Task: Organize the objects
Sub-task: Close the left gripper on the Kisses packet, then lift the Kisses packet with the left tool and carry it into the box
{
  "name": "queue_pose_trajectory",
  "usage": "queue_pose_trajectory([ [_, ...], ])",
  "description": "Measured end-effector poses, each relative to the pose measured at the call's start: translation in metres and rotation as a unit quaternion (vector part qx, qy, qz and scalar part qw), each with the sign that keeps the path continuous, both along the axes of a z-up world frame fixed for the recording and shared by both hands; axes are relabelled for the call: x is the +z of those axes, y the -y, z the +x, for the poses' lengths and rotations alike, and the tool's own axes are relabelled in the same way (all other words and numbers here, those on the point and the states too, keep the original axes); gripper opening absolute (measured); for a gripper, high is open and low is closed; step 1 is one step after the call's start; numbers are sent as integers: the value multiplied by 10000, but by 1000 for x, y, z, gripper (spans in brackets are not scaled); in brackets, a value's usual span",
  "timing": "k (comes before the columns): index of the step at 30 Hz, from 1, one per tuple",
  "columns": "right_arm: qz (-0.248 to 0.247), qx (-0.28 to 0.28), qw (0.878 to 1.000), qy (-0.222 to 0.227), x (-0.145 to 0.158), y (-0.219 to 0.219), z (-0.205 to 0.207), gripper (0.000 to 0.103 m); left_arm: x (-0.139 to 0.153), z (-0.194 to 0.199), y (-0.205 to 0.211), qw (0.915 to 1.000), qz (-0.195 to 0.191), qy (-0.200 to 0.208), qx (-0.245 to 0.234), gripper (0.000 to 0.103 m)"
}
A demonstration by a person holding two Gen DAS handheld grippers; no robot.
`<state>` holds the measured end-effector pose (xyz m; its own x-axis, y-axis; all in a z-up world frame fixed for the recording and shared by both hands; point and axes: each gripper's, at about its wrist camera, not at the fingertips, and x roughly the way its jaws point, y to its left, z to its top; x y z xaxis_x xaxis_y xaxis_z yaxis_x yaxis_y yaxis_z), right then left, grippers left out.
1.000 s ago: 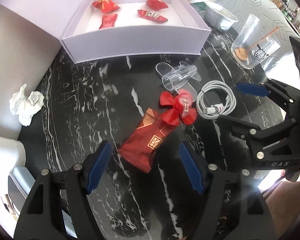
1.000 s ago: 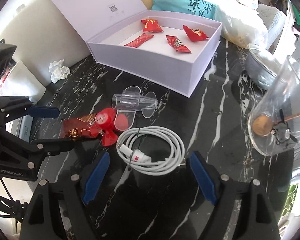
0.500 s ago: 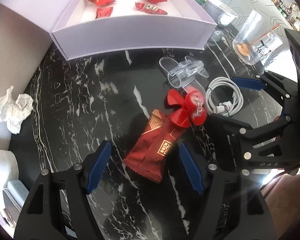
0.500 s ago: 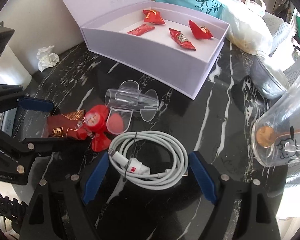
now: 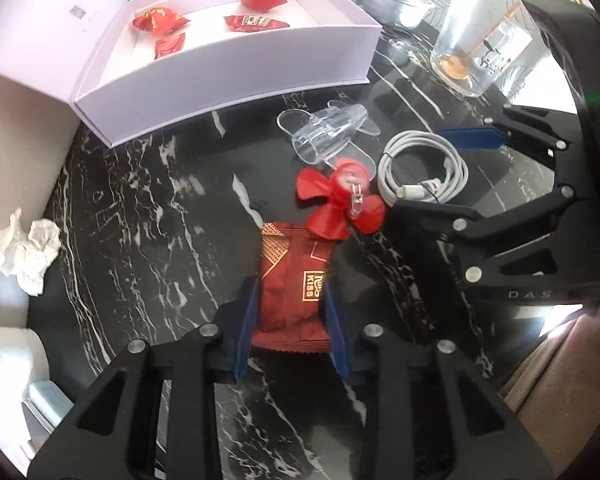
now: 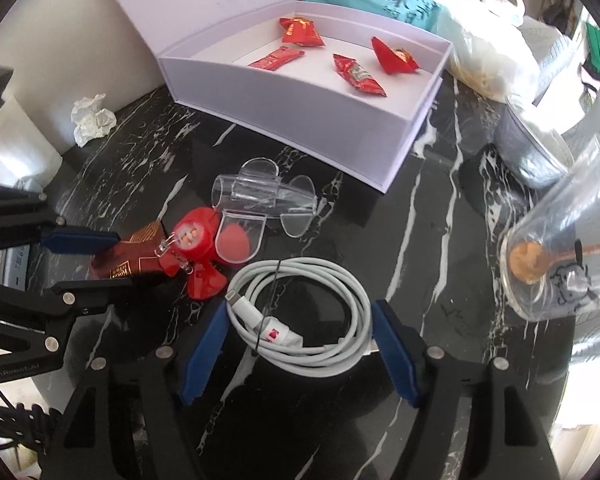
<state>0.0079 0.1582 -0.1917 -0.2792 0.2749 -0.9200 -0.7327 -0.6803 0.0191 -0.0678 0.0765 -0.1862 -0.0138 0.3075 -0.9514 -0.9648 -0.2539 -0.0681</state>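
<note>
My left gripper (image 5: 290, 330) has just been closing, and its blue pads now press both sides of the dark red foil snack packet (image 5: 294, 286), which lies flat on the black white-veined marble table (image 5: 148, 216) with the red plastic toy fan (image 5: 340, 204) touching its far end at about 1 o'clock. My right gripper (image 6: 300, 350) has also just been narrowing but stands open, its pads either side of the coiled white charging cable (image 6: 304, 320) without pressing it. The open lilac cardboard box (image 5: 236, 68) of four red wrapped sweets (image 5: 256, 22) sits at 11 o'clock from the packet, well apart.
</note>
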Motion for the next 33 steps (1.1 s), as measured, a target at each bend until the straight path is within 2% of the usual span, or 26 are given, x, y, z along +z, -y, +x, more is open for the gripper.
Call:
queue_pose_trajectory([
  [4, -107, -152, 9997, -153, 5, 0, 10, 73, 2, -7, 5, 9993, 11, 242, 301, 30],
  [9, -90, -243, 9994, -222, 14, 2, 20, 72, 14, -2, 7, 9993, -88, -8, 354, 30],
  [16, 68, -138, 9995, -280, 39, 9, 32, 72, 30, 15, 6, 9983, -90, 78, 573, 30],
  [17, 68, -128, 9994, -303, 44, 9, 34, 72, 29, 19, -9, 9981, -66, 96, 604, 30],
  [21, 92, -121, 9992, -365, 58, 11, 40, 72, 49, 25, -4, 9969, 17, 155, 765, 30],
  [33, 85, 81, 9987, -502, 95, 17, 59, 72, 86, 35, -18, 9943, 104, 11, 1063, 30],
])
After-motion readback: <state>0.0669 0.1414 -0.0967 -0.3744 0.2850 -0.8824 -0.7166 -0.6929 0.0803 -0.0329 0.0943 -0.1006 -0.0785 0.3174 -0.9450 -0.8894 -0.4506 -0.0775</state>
